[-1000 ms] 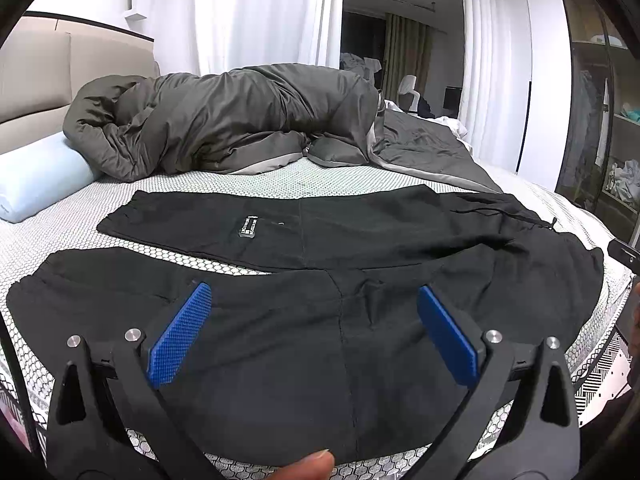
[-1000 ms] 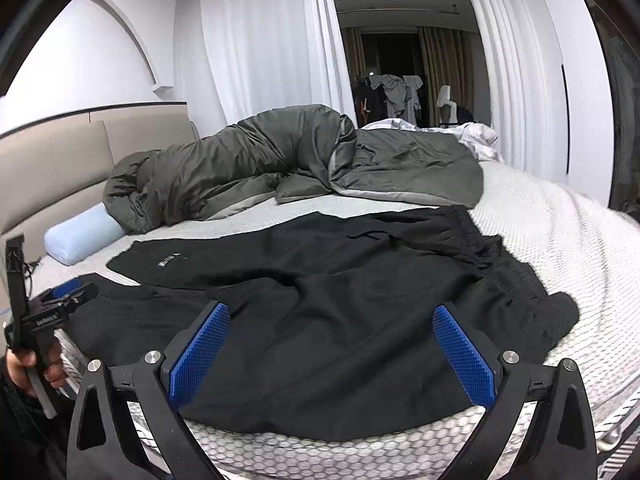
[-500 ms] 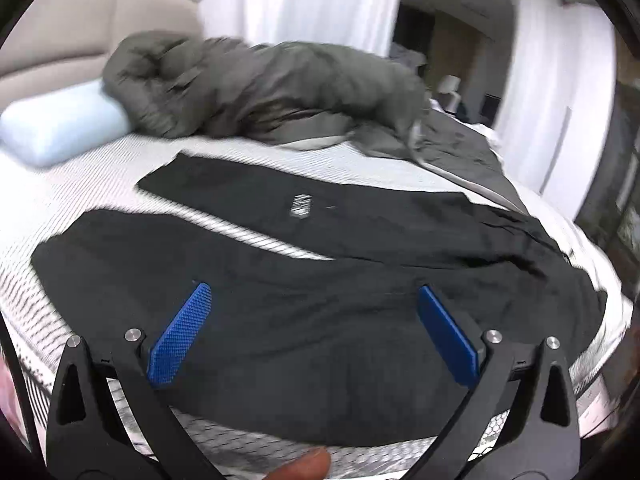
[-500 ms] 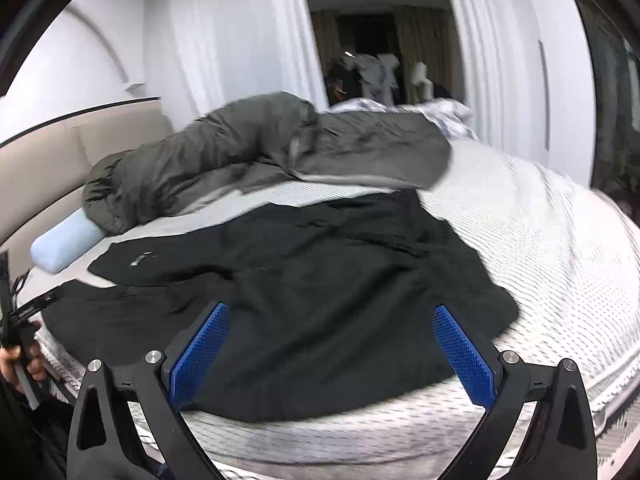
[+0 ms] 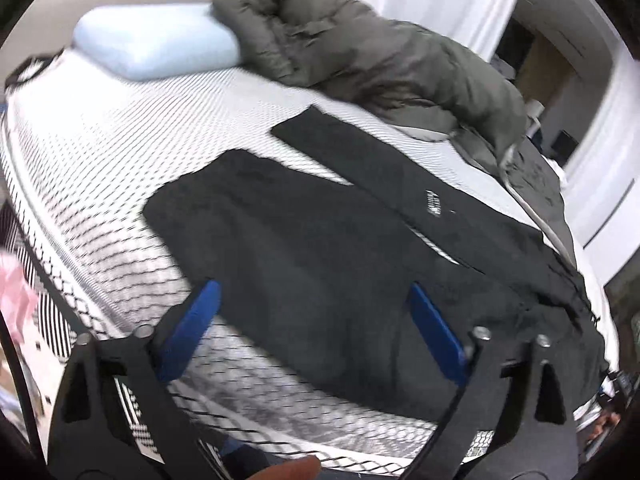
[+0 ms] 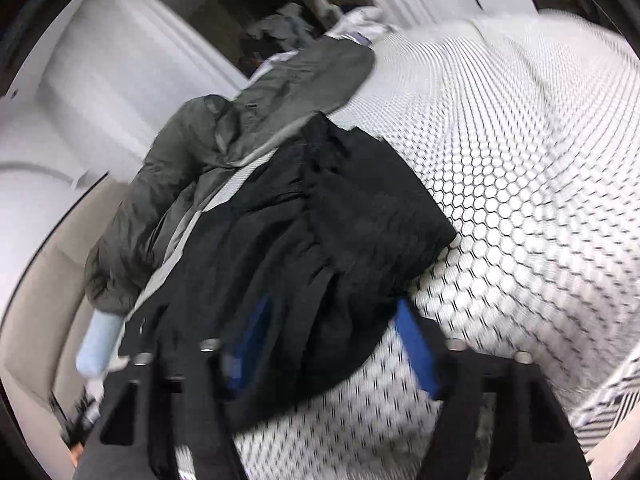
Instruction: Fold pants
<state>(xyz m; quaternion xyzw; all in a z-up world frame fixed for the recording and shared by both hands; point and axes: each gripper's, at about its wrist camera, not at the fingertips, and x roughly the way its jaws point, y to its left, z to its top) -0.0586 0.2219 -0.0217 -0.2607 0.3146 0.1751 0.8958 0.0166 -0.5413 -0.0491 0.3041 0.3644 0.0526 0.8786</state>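
Black pants lie spread across the bed, their two legs reaching left toward the pillow. My left gripper hovers over the near leg close to its hem end. Its jaws are closing and still wide, with cloth below them and nothing pinched. In the right wrist view the waist end of the pants is bunched between the blue pads of my right gripper. Those jaws are closing around the cloth with a wide gap left. Motion blur hides whether the pads touch it.
A grey duvet is heaped along the far side of the bed, which has a white honeycomb cover. A pale blue pillow lies by the beige headboard. White curtains hang behind. A fingertip shows at the bottom edge.
Both grippers have rolled and swung apart, the left toward the legs' hem end, the right down to the waist end. The right jaws have narrowed around the waist cloth. The left jaws have narrowed slightly.
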